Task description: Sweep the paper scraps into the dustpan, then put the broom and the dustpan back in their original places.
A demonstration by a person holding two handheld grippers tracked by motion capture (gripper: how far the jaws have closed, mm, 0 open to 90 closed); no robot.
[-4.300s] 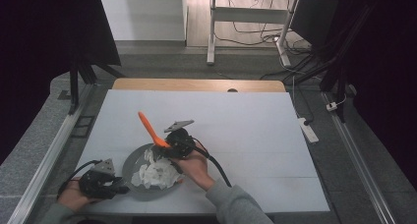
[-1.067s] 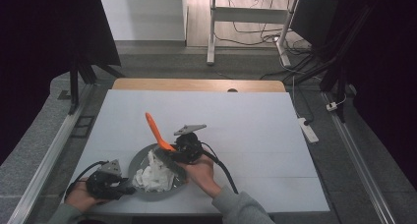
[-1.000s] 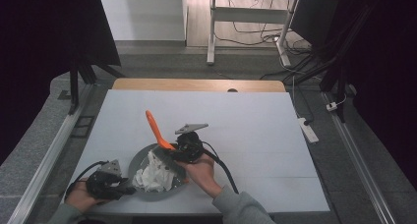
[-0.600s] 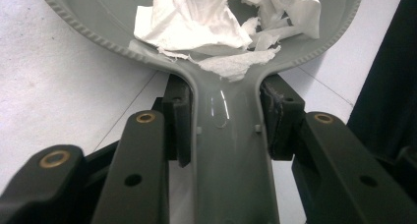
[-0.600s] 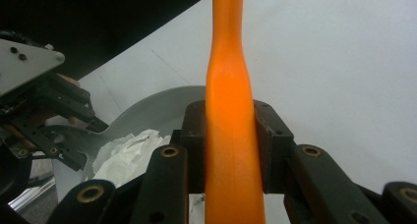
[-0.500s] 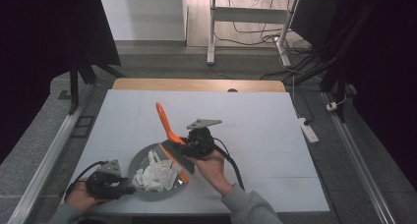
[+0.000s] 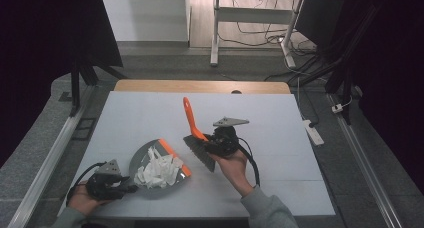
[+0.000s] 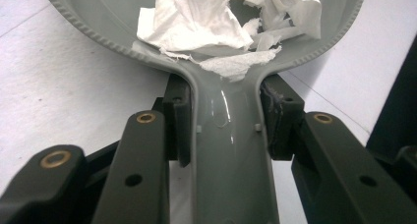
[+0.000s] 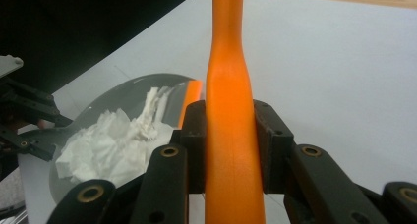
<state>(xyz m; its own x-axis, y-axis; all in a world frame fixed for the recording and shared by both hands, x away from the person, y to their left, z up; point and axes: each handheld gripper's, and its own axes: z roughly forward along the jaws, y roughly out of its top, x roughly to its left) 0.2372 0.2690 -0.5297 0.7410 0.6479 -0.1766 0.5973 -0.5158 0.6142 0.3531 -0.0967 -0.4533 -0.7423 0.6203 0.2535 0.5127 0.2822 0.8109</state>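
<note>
**Brush lifted clear, paper gathered in the dustpan**

Nearest you, at the near left of the table, your left gripper is clamped on the grey handle of the dustpan, its pads pressed to either side of the neck, as the left gripper view shows. That hand has not shifted from the earlier frames. The crumpled paper lies heaped inside the pan, just behind its orange lip.

Just beyond and to the right, your right gripper holds the brush by its orange handle, jaws closed firmly on it, handle pointing away and up, bristles hanging toward you. A second ago the bristles sat over the pan against the paper; now you have carried the brush to the right, so it is apart from the pan's lip, over bare table.

That suggests the sweeping is finished: no loose scraps can be seen on the table around the pan. What is left is likely to set the brush down and carry the pan level so the light paper doesn't slide out.
</note>
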